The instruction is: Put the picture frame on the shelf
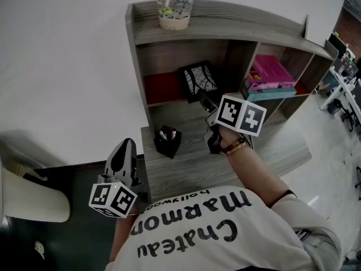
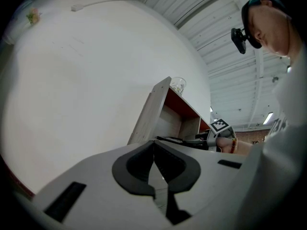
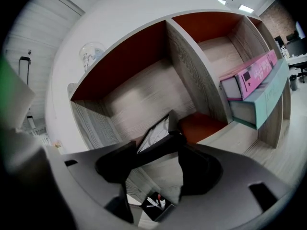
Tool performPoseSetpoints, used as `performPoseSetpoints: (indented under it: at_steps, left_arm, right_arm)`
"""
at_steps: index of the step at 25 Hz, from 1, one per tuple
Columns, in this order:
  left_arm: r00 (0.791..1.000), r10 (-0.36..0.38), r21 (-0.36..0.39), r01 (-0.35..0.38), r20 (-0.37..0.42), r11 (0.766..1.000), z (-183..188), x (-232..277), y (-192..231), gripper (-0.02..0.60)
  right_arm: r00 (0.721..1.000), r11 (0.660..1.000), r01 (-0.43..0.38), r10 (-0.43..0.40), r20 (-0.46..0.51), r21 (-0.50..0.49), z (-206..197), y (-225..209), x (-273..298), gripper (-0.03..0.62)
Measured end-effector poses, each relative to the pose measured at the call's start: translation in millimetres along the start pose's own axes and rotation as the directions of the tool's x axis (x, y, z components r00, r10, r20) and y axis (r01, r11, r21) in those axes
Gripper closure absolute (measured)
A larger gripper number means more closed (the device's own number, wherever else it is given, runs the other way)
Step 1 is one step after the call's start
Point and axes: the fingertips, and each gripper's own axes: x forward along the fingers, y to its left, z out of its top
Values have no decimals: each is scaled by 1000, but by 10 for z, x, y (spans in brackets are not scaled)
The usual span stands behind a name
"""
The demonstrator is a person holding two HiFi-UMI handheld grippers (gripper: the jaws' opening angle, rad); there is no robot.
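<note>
Shelf [image 1: 237, 28]: grey wood unit standing on the table [image 1: 186, 174]. Picture frame [image 1: 197, 81]: inside the shelf's left compartment, standing tilted. Right hand-held gripper [image 3: 158, 150]: jaws spread wide about the frame's near edge, no clamp on it. Left hand-held gripper [image 2: 153, 143]: jaws closed together, empty, well clear of the shelf.

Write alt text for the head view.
The right hand-held gripper is at a black picture frame standing in the left compartment of a wooden shelf. The left hand-held gripper hangs low at the left; books lie in the next compartment.
</note>
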Motion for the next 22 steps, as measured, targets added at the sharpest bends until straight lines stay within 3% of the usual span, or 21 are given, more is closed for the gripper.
performPoseSetpoints:
  at_steps: [6,22]
  left_arm:
    - [1000,-4,-1,4,2,1000,15,1,3,565]
    - [1000,4,18,-4,-4,1000,28,-71,-41,565]
  right_arm:
    - [1000,1000,12,-12,-16,1,-35,-16,-7,312]
    - [999,991,-16,22,-38,133,-125,-88,-19,301]
